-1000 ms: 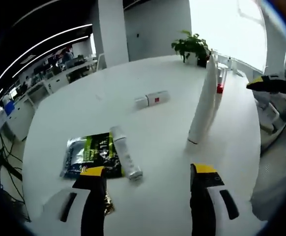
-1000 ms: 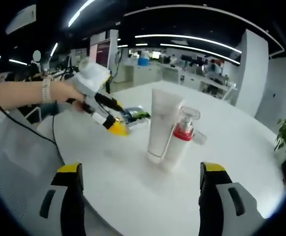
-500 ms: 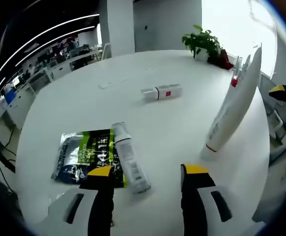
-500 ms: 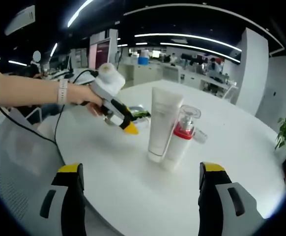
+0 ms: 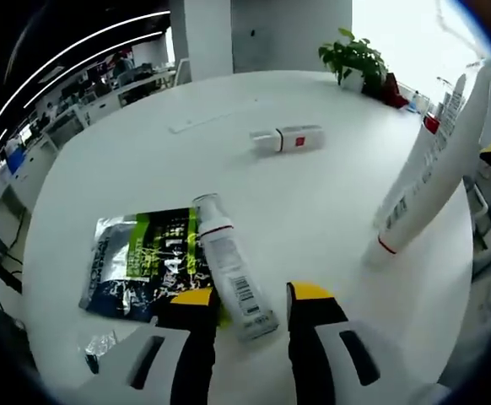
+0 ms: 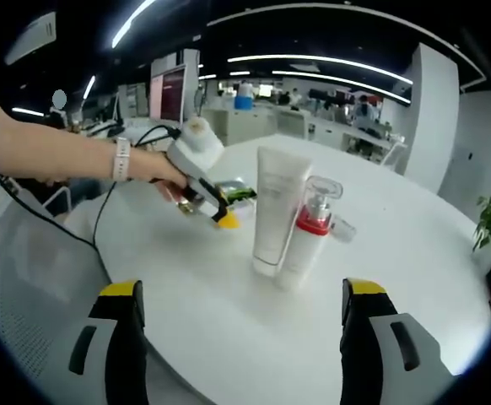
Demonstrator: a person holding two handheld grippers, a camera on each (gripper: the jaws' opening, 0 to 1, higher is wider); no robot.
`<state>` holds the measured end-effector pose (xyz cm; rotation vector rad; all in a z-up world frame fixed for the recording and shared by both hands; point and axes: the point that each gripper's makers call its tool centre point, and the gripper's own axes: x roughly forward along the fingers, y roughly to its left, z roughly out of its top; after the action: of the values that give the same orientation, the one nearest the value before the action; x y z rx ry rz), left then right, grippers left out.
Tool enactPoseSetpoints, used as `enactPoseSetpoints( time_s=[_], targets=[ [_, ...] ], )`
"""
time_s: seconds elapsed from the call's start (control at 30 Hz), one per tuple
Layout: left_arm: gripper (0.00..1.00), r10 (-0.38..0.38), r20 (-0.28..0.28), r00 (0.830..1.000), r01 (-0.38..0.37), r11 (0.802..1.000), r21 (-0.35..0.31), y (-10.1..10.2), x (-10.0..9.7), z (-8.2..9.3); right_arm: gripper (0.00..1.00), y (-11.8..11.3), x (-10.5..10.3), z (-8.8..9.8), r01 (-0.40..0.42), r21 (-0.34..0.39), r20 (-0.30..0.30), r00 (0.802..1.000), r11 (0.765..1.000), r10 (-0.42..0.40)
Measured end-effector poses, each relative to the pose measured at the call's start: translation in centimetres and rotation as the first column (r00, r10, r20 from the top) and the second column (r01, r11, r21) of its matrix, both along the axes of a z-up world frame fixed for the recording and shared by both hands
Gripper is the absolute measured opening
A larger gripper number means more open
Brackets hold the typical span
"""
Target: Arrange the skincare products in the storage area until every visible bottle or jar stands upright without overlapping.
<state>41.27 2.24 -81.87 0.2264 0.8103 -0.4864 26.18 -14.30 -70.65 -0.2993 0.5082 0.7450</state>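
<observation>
Left gripper view: left claw part-closed astride lying tube, not clearly pinching; beside foil pack on desk. Small bottle lying farther off; tall tube upright.

Right gripper view: right claw spread wide, empty. Upright tall tube touching pump bottle.

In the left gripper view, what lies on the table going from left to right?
Foil sachet → lying white tube → small white bottle on its side → standing white tube.
</observation>
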Motion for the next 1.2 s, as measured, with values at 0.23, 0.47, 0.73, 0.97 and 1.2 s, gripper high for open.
enactPoseSetpoints(
  time_s=[0.23, 0.47, 0.73, 0.97, 1.2],
  targets=[
    [0.25, -0.003, -0.020, 1.000, 0.003, 1.000, 0.006, -0.1, 0.7, -0.2, 0.95, -0.1, 0.2, -0.1, 0.008, 0.002, -0.011, 1.000, 1.000, -0.008],
    [0.21, 0.001, -0.022, 1.000, 0.000, 1.000, 0.031, 0.1, 0.9, -0.4, 0.95, -0.3, 0.2, -0.5, 0.012, -0.009, -0.021, 1.000, 1.000, -0.012],
    [0.20, -0.011, -0.004, 1.000, 0.011, 0.998, 0.058, 0.1, 1.3, -0.5, 0.95, -0.3, 0.2, -0.6, 0.010, -0.013, -0.029, 1.000, 1.000, -0.011],
    [0.19, 0.002, -0.003, 1.000, -0.002, 0.997, 0.079, 0.2, 1.3, -0.5, 0.95, -0.3, 0.2, -0.6, 0.011, -0.016, -0.027, 1.000, 1.000, -0.011],
    [0.18, -0.007, -0.004, 1.000, 0.007, 0.994, 0.106, 0.6, 1.1, -0.7, 0.95, -0.2, 0.1, -0.7, -0.004, -0.025, -0.026, 1.000, 1.000, 0.003]
  ],
)
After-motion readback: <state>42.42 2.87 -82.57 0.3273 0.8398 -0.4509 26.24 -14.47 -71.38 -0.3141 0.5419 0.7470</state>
